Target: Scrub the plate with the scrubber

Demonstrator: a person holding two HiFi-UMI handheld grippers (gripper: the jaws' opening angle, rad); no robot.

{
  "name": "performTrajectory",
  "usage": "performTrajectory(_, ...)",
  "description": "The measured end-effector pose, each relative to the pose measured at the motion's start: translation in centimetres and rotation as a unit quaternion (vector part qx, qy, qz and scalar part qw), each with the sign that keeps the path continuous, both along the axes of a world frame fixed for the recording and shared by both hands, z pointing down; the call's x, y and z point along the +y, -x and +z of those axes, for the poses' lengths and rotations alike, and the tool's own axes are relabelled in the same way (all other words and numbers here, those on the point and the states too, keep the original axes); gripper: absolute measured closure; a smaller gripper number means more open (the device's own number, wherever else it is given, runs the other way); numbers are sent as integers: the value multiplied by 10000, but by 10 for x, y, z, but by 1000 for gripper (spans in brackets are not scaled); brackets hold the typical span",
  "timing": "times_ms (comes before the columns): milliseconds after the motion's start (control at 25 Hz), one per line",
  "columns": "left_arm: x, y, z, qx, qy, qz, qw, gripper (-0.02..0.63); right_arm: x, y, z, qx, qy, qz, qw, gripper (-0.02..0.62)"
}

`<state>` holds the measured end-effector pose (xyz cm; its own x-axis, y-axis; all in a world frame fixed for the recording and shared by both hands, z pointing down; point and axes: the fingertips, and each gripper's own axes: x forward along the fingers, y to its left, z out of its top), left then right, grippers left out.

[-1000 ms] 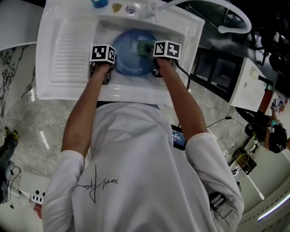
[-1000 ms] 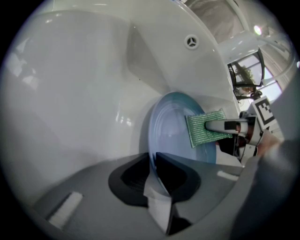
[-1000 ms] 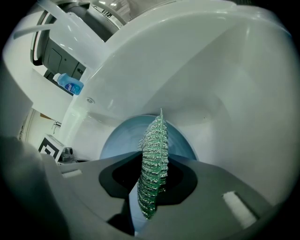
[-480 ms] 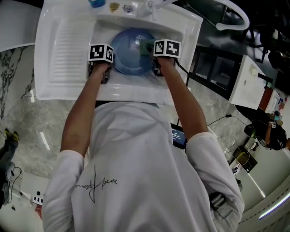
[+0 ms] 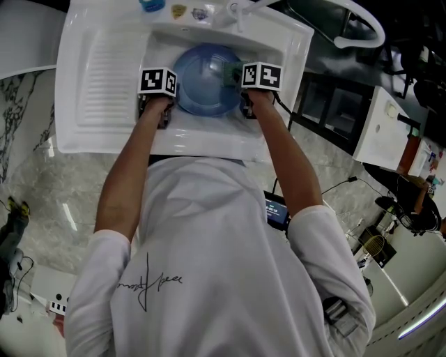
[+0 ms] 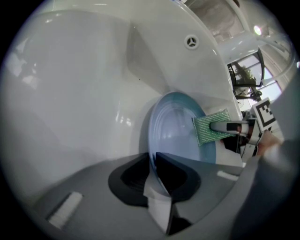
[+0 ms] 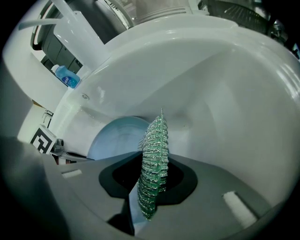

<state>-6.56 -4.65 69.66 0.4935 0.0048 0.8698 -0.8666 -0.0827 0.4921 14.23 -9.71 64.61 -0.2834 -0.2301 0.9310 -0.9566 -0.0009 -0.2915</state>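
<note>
A pale blue plate (image 5: 203, 82) lies tilted in the basin of the white sink (image 5: 104, 136). My left gripper (image 5: 171, 99) is shut on the plate's left rim; in the left gripper view the rim (image 6: 157, 171) runs between the jaws. The right gripper (image 5: 239, 78) is shut on a green mesh scrubber (image 5: 231, 72), pressed on the plate's right side. The scrubber (image 7: 153, 164) stands edge-on between the right jaws, with the plate (image 7: 115, 138) behind it. From the left gripper view the scrubber (image 6: 210, 127) lies flat on the plate's face (image 6: 178, 131).
A ribbed drainboard (image 5: 104, 66) lies left of the basin. The faucet (image 5: 237, 10) and a blue bottle (image 7: 68, 76) stand at the back rim, with an overflow hole (image 6: 190, 42) in the basin wall. Marble counter (image 5: 42, 188) surrounds the sink.
The right gripper and scrubber have slid slightly to the right across the plate. The left gripper keeps its hold on the rim in about the same place.
</note>
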Motion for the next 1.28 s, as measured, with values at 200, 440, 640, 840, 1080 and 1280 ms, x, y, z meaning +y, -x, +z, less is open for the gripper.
performTrajectory(200, 0, 3, 0, -29, 4, 0, 10000, 523, -1, -8, -4, 118, -36, 214, 9997, 520)
performTrajectory(440, -1, 2, -1, -24, -5, 10, 10000, 522, -3, -4, -20, -4, -215, 434, 9988, 522)
performTrajectory(640, 0, 2, -1, -19, 2, 8, 10000, 523, -1, 30, -31, -644, -417, 519, 9957, 522)
performTrajectory(840, 1, 2, 0, -19, 9, 4, 10000, 523, 12, 72, -30, -1067, -331, 199, 9935, 522)
performTrajectory(1080, 0, 2, -1, -20, -2, 11, 10000, 523, 30, 115, -21, -1530, -40, -150, 9881, 522)
performTrajectory(1280, 1, 1, 0, -17, 12, 2, 10000, 523, 37, 132, -15, -1685, 87, -300, 9852, 522)
